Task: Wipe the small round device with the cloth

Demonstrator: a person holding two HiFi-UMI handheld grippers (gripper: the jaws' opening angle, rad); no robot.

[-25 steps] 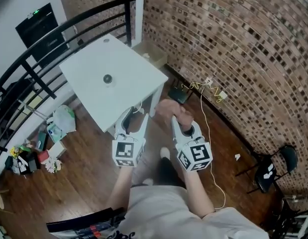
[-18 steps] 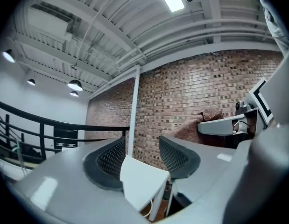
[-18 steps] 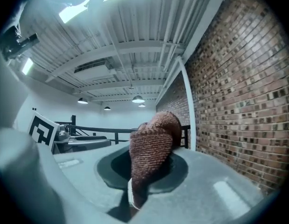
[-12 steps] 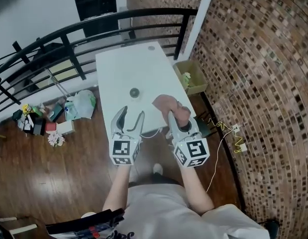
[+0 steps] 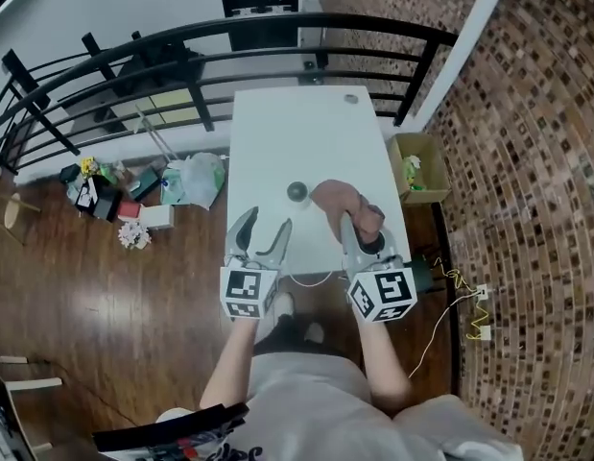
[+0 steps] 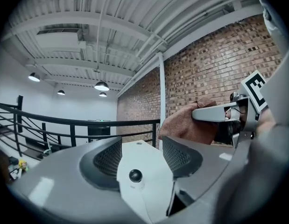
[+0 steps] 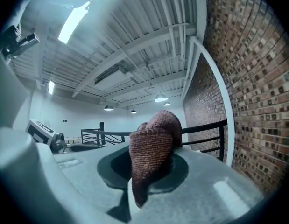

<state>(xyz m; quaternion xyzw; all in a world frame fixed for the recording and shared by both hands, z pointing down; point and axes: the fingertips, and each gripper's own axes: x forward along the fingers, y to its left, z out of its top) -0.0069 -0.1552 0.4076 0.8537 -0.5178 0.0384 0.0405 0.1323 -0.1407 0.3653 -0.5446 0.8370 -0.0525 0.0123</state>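
The small round device (image 5: 297,191) is seen near the middle of the white table (image 5: 277,133), just ahead of both grippers and touched by neither. It is judged hard, smooth, light and apt to slide on the slick top, so it would best be steadied by its sides while the dome is wiped. The left gripper (image 5: 266,221) has just been opening its jaws; they stand parted with nothing between them. The right gripper (image 5: 354,221) is clenched on the reddish-brown cloth (image 7: 153,143), which is soft and droops limply. No brand, label or legible writing can be made out on the device or cloth.
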